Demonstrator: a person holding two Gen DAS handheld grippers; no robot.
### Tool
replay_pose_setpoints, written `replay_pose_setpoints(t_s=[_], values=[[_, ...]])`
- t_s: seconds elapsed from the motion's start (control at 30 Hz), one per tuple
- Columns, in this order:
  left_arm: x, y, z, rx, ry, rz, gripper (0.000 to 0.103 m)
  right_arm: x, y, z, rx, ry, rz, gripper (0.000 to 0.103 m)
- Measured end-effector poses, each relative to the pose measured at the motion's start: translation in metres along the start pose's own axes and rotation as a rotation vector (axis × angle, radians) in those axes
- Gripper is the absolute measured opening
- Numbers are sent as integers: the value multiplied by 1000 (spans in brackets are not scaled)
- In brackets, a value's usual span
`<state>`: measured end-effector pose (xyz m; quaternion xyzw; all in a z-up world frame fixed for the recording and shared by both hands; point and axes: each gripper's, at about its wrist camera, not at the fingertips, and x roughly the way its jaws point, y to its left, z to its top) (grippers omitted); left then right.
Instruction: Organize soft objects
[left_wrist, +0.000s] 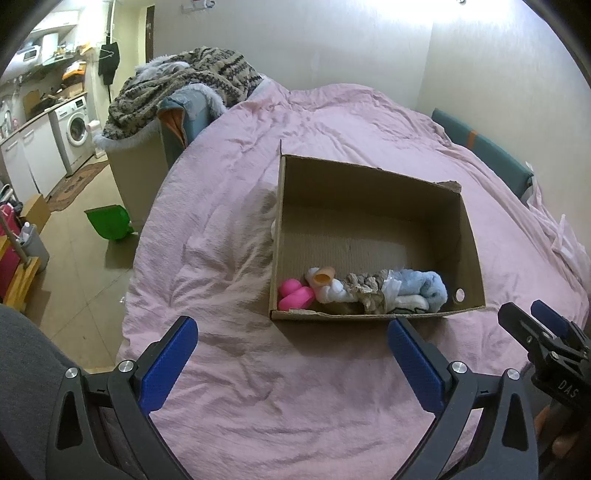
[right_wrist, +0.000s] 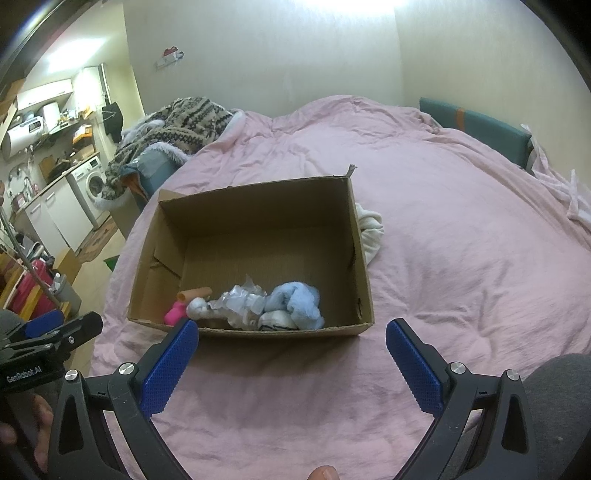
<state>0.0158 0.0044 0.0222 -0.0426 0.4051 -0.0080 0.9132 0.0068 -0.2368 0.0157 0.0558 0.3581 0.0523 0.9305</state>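
Observation:
An open cardboard box (left_wrist: 369, 192) (right_wrist: 258, 206) sits on a bed with a pink cover (left_wrist: 258, 369) (right_wrist: 443, 221). Along its near wall lie soft things: a pink item (left_wrist: 293, 295) (right_wrist: 174, 313), a white and orange item (left_wrist: 321, 278), a brownish cloth (left_wrist: 364, 286), crumpled clear plastic (right_wrist: 243, 299) and a light blue towel (left_wrist: 424, 286) (right_wrist: 299, 301). A white cloth (right_wrist: 369, 229) lies on the cover against the box's far side. My left gripper (left_wrist: 291, 332) and my right gripper (right_wrist: 291, 332) are both open and empty, just short of the box's near edge.
A patterned blanket heap (left_wrist: 177, 88) (right_wrist: 173, 122) lies at the bed's far left corner. A teal headboard cushion (left_wrist: 480, 147) (right_wrist: 476, 125) stands at the right. Left of the bed are a green dustpan (left_wrist: 109, 221), a washing machine (left_wrist: 75, 129) and kitchen cabinets.

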Motion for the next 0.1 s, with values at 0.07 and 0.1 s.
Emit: replay_pose_setpoints(t_s=[0.07,0.1], values=[[0,-1,-1,3,1,1,102,0,0,0,0,-3,2,103],[1,-1,-1,3,1,0,102,0,0,-1,-1,-3,2,103]])
